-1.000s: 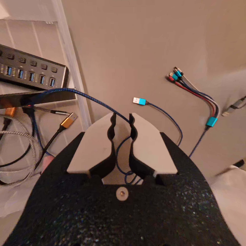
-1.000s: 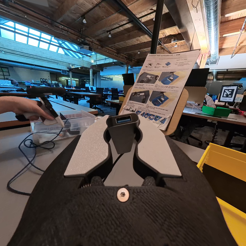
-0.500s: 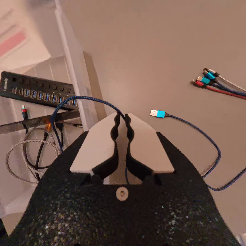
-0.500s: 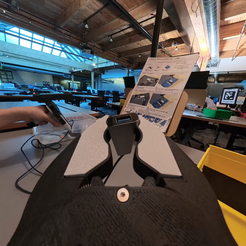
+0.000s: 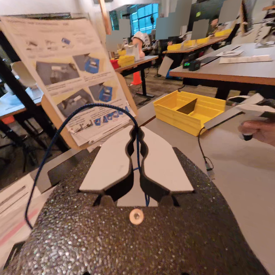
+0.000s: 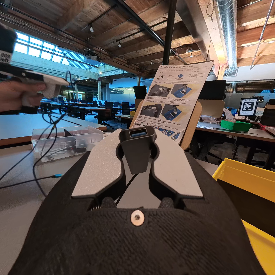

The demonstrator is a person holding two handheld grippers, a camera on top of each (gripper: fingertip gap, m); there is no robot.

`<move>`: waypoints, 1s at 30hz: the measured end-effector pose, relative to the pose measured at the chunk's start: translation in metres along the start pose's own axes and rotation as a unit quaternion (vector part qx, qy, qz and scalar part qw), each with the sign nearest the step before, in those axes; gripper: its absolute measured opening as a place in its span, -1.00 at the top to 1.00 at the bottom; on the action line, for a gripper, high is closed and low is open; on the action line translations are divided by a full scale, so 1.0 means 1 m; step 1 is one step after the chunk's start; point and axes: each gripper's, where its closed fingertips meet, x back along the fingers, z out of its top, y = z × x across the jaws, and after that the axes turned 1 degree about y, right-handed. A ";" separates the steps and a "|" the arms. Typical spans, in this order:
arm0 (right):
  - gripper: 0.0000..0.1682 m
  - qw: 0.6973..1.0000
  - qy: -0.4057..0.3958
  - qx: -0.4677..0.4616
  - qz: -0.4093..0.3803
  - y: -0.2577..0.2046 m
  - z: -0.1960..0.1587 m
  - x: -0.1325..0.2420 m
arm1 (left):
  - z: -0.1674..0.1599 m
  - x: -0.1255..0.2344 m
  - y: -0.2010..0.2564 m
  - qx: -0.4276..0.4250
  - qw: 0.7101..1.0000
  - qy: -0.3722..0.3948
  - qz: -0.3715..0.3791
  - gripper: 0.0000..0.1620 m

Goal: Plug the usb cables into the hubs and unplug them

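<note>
My left gripper (image 5: pixel 136 129) is shut on a blue braided USB cable (image 5: pixel 62 131), pinched at the fingertips. The cable arcs up and hangs down to the left. In the right wrist view this gripper (image 6: pixel 59 83) is held high at the left, cable dangling, and the cable's cyan plug (image 6: pixel 58 175) lies on the table. My right gripper (image 6: pixel 137 134) is shut on a dark grey hub (image 6: pixel 136 154) with its blue port facing forward. The hub also shows in the left wrist view (image 5: pixel 220 119), with its own lead and plug (image 5: pixel 209 168) trailing on the table.
An instruction sheet on a wooden stand (image 6: pixel 178 96) stands at the table's far edge. A yellow bin (image 5: pixel 189 110) sits to the right. A clear plastic bin (image 6: pixel 67 139) with cables sits to the left. A hand (image 5: pixel 260 132) holds the right gripper.
My left gripper closed on the blue cable, lifted it and swung up from looking down at the table to looking across it. The right gripper stayed almost still with the hub.
</note>
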 end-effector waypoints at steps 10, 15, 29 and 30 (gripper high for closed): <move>0.59 1.000 0.002 0.000 -0.005 0.001 0.001 0.005 | -0.013 -0.018 0.057 -0.085 0.982 -0.025 -0.169 0.97; 0.59 1.000 0.001 0.002 -0.005 0.000 0.002 0.007 | -0.108 -0.041 0.011 -0.074 0.972 -0.199 -0.100 0.88; 0.59 0.999 0.016 -0.023 0.035 -0.013 -0.001 0.002 | -0.246 0.042 0.164 -0.033 0.852 -0.418 -0.315 0.47; 0.59 0.998 0.023 -0.033 0.045 -0.016 0.000 0.001 | -0.255 0.038 0.167 -0.034 0.854 -0.420 -0.304 0.47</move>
